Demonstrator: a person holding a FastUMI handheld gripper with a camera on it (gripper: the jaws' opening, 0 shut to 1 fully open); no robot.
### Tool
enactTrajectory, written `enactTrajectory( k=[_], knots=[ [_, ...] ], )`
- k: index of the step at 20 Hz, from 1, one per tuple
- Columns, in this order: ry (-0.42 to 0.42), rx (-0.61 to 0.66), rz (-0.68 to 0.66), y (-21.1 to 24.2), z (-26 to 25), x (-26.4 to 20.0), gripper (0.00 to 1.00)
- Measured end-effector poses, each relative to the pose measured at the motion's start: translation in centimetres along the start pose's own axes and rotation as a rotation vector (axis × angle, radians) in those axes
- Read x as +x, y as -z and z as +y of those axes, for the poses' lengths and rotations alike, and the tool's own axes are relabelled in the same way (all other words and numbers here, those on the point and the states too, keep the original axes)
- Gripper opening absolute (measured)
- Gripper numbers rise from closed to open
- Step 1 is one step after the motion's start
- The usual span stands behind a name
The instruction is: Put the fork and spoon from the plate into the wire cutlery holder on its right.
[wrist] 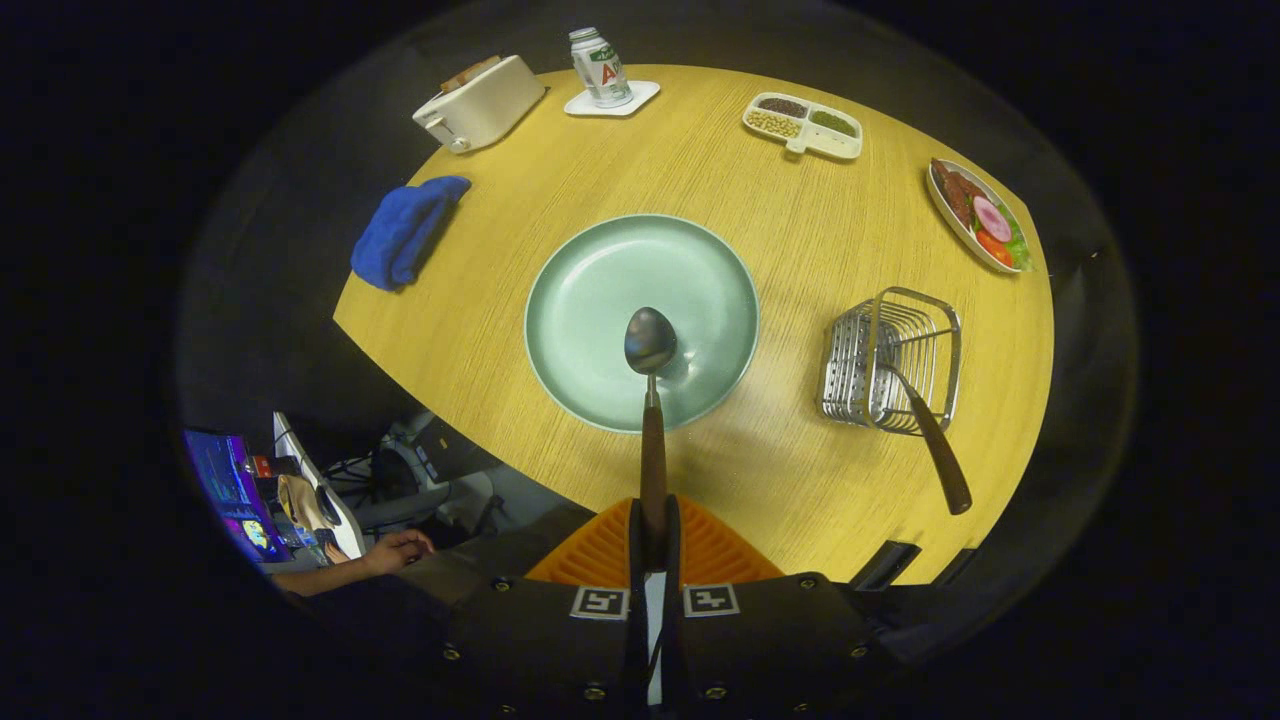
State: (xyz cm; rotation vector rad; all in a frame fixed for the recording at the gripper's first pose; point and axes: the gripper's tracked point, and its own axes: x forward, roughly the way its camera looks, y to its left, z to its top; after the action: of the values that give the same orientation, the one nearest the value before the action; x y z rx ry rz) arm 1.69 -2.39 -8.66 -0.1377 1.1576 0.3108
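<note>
Gripper (655,540) closed on the brown handle of the spoon (650,345), both fingers (637,545) pressed against it from either side. Spoon held pointing straight ahead, bowl out beyond the fingertips and raised over the near half of the plate (600,290). No contact visible between spoon bowl and plate; exact clearance not determinable.

Plate: pale green, round, just ahead of the fingers on the wooden table (480,330). No cutlery left lying on it.

Wire cutlery holder (890,360): to the right of the plate, apart from it. Fork (925,425) already inside, head down among the wires, brown handle leaning out over the near rim toward the table edge.

Judged status: fork step complete; spoon lifted but not yet delivered. Remaining: carry the spoon right to the holder, lower it in, release. Leaning fork handle to be avoided on approach.

Farther back, not part of the task: blue cloth (405,230) left of the plate; toaster (480,102), can (598,66) on a white coaster, divided dish (802,125) of dry goods, and food plate (978,215) along the far edge.
</note>
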Motion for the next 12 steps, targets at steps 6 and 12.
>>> enactTrajectory(
  k=[6, 12],
  knots=[
    [0.004, 0.035, -0.019, 0.6, -2.1, -3.5, 0.06],
    [0.042, 0.042, -0.029, 1.1, -5.6, -6.5, 0.06]
  ],
)
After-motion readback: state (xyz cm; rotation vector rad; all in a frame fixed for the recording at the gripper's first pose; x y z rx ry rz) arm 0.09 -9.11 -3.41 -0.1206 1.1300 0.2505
